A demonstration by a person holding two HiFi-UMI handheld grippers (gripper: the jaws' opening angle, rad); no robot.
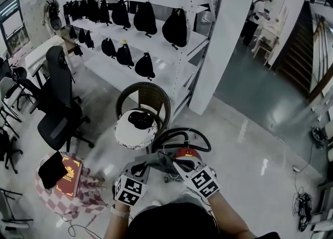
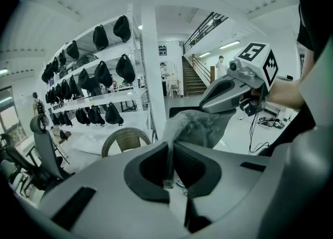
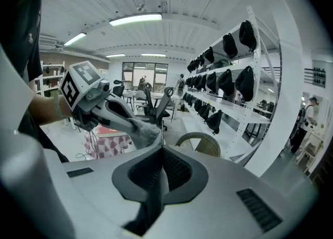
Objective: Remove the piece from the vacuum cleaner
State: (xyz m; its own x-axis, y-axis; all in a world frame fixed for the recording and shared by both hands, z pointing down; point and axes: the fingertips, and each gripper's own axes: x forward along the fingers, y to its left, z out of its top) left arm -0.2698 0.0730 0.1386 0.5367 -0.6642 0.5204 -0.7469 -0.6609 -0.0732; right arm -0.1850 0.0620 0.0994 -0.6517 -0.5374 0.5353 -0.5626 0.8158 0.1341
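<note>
A grey fuzzy piece [image 1: 158, 161] hangs stretched between my two grippers, just above the red vacuum cleaner [image 1: 186, 154] and its black hose [image 1: 200, 138]. My left gripper [image 1: 142, 166] is shut on one end of the piece [image 2: 195, 126]. The right gripper [image 1: 175, 163] is shut on the other end [image 3: 145, 131]. In the left gripper view my own jaws [image 2: 169, 152] pinch the cloth edge, and the right gripper [image 2: 207, 108] clamps the far side. The right gripper view shows its jaws [image 3: 160, 154] closed on the piece, facing the left gripper [image 3: 132, 123].
A wicker chair [image 1: 143, 97] stands just ahead with a white round object [image 1: 130, 135] on its seat. A black office chair [image 1: 60, 108] and a checkered cloth with a red book [image 1: 70, 175] are at the left. Shelves of black bags [image 1: 130, 19] and a white pillar [image 1: 223, 40] lie beyond. Cables [image 1: 304, 201] lie at the right.
</note>
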